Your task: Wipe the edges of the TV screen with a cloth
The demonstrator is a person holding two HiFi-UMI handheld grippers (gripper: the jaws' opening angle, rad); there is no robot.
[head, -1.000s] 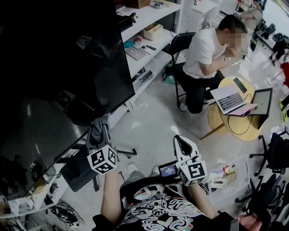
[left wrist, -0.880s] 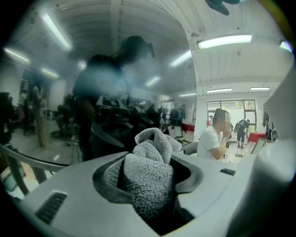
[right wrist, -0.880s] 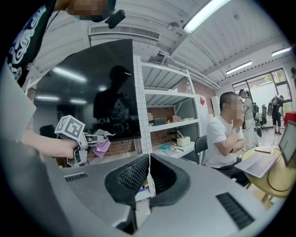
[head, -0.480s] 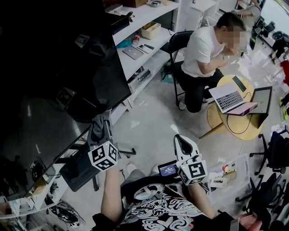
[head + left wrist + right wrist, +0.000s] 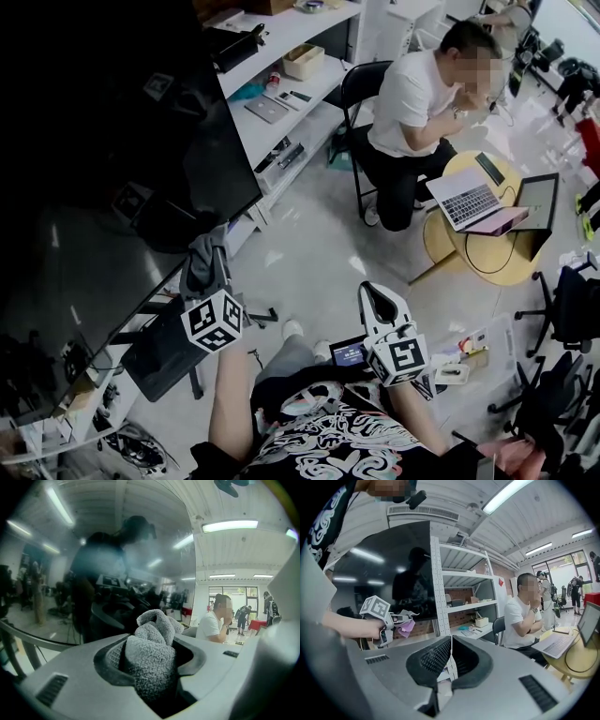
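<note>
Left gripper (image 5: 214, 267) clamped on grey cloth (image 5: 199, 258). Cloth at lower edge of TV screen (image 5: 112, 187), contact unclear. Right gripper (image 5: 375, 292) jaws together, empty, well apart from screen.

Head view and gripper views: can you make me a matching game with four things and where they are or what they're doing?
Things:
1. grey fluffy cloth
2. right gripper
3. open silver laptop
4. big black TV screen

States:
A. on the round yellow table
B. shut, holding nothing
C. reflecting ceiling lights
D. pinched in the left gripper

Pairs: 1-D, 2-B, 3-A, 4-C.
</note>
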